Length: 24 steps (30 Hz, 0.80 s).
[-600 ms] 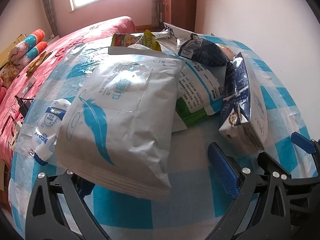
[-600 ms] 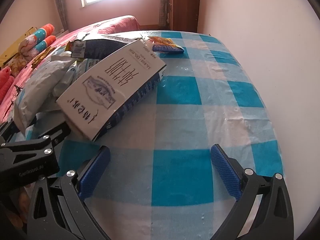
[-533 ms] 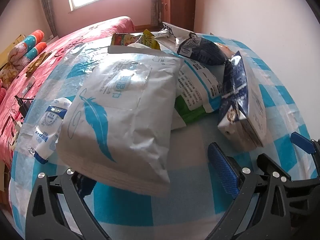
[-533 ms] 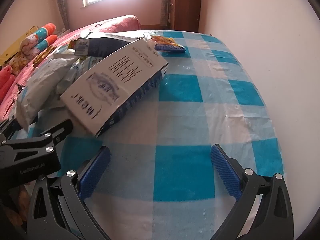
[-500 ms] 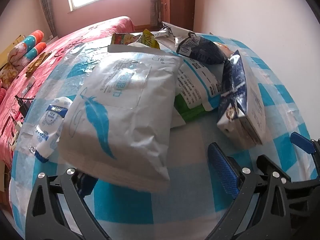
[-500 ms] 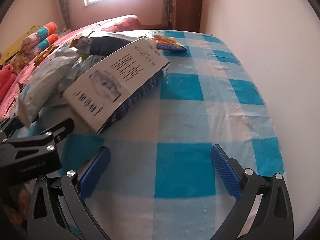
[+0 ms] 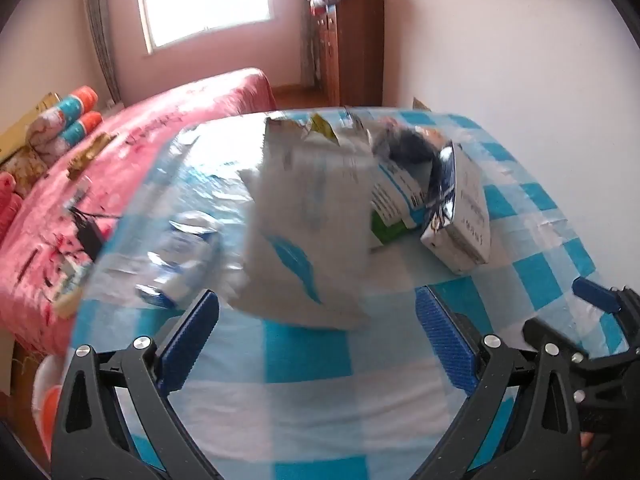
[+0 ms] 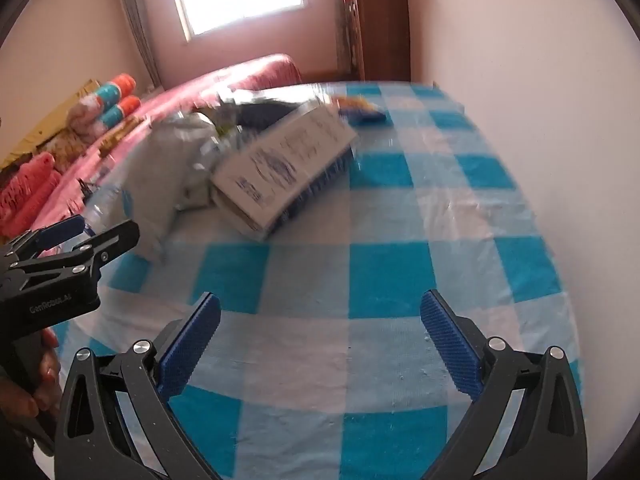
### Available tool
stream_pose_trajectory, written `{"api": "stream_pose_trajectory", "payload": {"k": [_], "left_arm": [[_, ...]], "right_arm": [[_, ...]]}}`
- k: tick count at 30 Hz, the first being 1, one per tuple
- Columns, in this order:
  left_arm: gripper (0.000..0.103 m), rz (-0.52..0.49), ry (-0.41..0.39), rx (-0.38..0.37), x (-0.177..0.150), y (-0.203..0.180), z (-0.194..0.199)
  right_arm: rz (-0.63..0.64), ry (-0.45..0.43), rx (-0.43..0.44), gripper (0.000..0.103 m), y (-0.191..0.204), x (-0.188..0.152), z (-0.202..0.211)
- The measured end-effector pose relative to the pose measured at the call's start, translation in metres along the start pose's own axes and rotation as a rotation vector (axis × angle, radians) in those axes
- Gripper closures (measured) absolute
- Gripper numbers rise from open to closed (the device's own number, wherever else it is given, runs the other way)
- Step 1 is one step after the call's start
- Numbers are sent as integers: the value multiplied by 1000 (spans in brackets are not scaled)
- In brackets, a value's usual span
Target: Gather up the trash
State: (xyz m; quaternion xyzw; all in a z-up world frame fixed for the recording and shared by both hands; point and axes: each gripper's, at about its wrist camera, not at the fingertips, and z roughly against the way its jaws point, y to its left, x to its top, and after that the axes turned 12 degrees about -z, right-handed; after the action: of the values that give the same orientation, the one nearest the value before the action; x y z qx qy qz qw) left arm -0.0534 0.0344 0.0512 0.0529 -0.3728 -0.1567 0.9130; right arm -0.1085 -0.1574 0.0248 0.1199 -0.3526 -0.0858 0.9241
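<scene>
Risk first. The trash sits in one overlapping heap on the checked cloth, so if I close on the white bag by its near edge, I judge it could drag the wrappers leaning on it and scatter them. The bag looks limp and slick; a pinch on a loose corner may slip out. The carton is tilted against the heap, and I expect it to topple if the bag under its neighbours shifts. The small packet lies close to the cloth's left side, beside the pink bed, and a careless sweep could push it over. Both views are blurred, so fine contact between pieces cannot be confirmed.

Grippers. My left gripper has its jaws spread fully apart with nothing between them. My right gripper is likewise wide apart and empty, over bare cloth.

Position. In the left view the bag lies just ahead of the left gripper, its near edge close to the fingertips but not between them; the packet is ahead and left, the carton ahead and right. In the right view the carton lies ahead and left of my right gripper, apart from it, with a small blue wrapper further back.
</scene>
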Motion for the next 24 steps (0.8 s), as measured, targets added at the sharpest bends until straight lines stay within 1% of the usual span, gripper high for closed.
{"api": "stream_pose_trajectory", "payload": {"k": [7, 11, 15, 20, 24], "left_arm": [[4, 5, -86, 76, -4, 17, 52], [4, 23, -101, 80, -5, 23, 71], [4, 28, -129, 105, -6, 31, 93], [4, 33, -164, 135, -6, 38, 114], [4, 37, -189, 164, -7, 45, 128]], "right_arm": [[45, -137, 53, 4, 25, 4, 48], [85, -204, 83, 4, 40, 9, 77], [106, -256, 89, 4, 51, 13, 102], [143, -302, 85, 4, 62, 13, 122], [181, -355, 87, 4, 69, 9, 138]]}}
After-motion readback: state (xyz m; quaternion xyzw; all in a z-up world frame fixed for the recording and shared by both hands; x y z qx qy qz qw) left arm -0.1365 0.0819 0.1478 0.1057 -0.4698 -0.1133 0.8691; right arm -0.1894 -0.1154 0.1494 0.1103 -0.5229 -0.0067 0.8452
